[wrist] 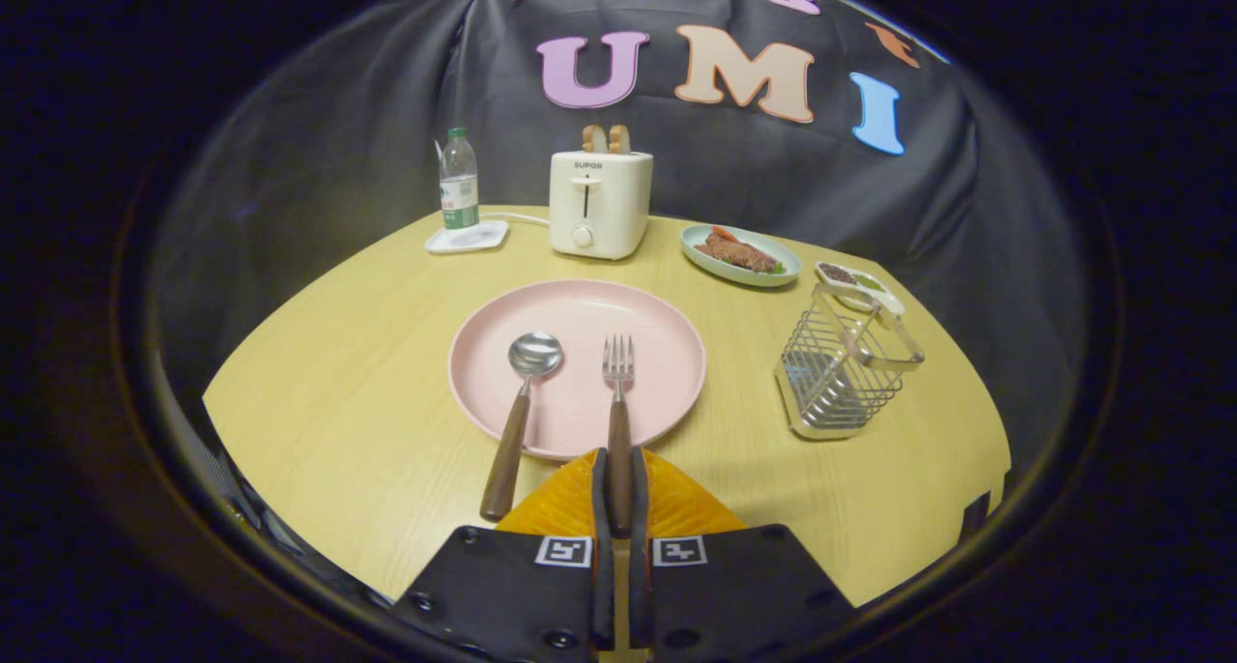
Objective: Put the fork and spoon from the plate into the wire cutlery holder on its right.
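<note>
The hand-held gripper (619,489) clamps the fork (618,407) by its wooden handle, tines on the pink plate (667,354). The spoon (522,402) lies alongside, handle overhanging the rim. Bare table (338,392) separates plate and wire holder (841,373).

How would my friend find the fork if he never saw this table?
Start at the big pink plate in the middle of the table. Two wooden-handled pieces lie on it; the fork is the one nearer the wire cutlery holder. It has prongs, unlike the round-bowled spoon, and the tongs pinch its handle.

bare table (734,470) between plate (667,325), holder (846,373)
</note>
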`<state>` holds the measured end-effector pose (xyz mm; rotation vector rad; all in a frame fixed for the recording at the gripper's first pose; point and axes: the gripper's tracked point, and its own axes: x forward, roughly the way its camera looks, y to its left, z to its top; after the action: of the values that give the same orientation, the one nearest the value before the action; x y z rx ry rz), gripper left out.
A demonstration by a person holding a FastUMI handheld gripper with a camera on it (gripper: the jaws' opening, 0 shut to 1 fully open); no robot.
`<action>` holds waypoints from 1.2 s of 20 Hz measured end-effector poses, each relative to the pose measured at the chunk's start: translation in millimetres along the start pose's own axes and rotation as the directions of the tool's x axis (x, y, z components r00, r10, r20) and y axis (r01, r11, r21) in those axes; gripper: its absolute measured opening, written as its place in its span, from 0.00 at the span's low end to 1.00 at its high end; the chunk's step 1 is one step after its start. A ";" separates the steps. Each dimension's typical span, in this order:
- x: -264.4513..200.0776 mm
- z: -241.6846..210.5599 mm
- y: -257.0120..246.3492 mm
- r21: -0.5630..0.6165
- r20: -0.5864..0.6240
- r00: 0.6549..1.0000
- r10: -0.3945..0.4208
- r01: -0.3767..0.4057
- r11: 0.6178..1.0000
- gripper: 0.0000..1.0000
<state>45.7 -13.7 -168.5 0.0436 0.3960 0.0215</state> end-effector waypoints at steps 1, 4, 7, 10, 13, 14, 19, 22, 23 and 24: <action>-1.8 3.9 0.3 0.003 0.008 1.000 -0.001 0.001 1.000 0.09; -9.5 17.6 1.3 0.006 0.022 1.000 0.000 0.000 1.000 0.09; -17.5 29.6 0.9 0.012 0.031 0.999 -0.006 0.005 1.000 0.09; -26.9 39.5 -4.8 0.025 0.029 0.999 -0.036 0.035 0.999 0.09; -37.3 50.5 -11.2 0.054 0.023 0.998 -0.059 0.058 0.997 0.09; -41.3 54.0 -15.3 0.060 0.020 0.997 -0.073 0.072 0.996 0.09; -59.6 77.4 -32.3 0.111 -0.005 0.990 -0.141 0.140 0.984 0.09; -69.9 95.9 -48.0 0.139 -0.023 0.980 -0.198 0.199 0.970 0.09; -73.3 103.4 -53.7 0.150 -0.028 0.976 -0.218 0.220 0.964 0.09; -76.8 109.6 -61.2 0.163 -0.035 0.969 -0.243 0.245 0.956 0.09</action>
<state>17.9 -81.3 -40.8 0.1595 0.4145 -0.2559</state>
